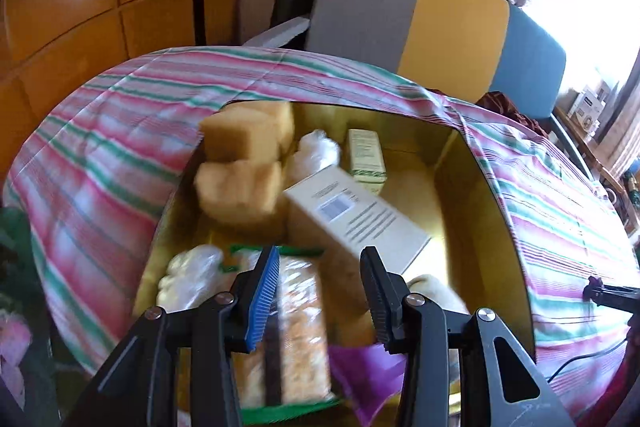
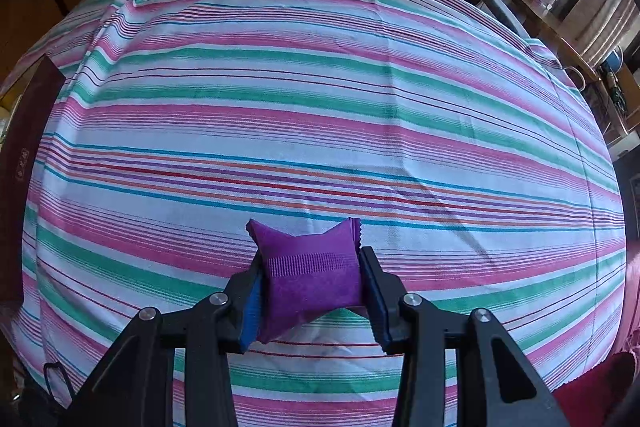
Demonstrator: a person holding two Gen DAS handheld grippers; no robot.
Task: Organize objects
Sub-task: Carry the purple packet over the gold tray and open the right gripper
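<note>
1. While the right gripper hangs over the striped cloth, its jaws are closed on a purple sachet, both pads pressing the packet's sides so that it bulges between them.
2. The sachet sits crosswise in the grip, its crimped ends pointing away from and back toward the camera, and it appears clear of the cloth below.
3. The left gripper is over the gold-lined box, jaws parted with nothing pinched between them; the view is motion-blurred.
4. In the box lie yellow sponges, a white carton tilted across the middle, a small green-printed carton standing behind it, clear-wrapped white bundles and a packet of biscuits directly beneath the left jaws.
5. A second purple packet shows at the near edge of the box, just right of the biscuits.
6. The box lies to the left of the right gripper; only its dark outer wall shows at the left margin of the right wrist view.
7. By my reading, the held sachet must travel leftward to join the rest, and the left hand, already above the box, is the nearer to it.
</note>
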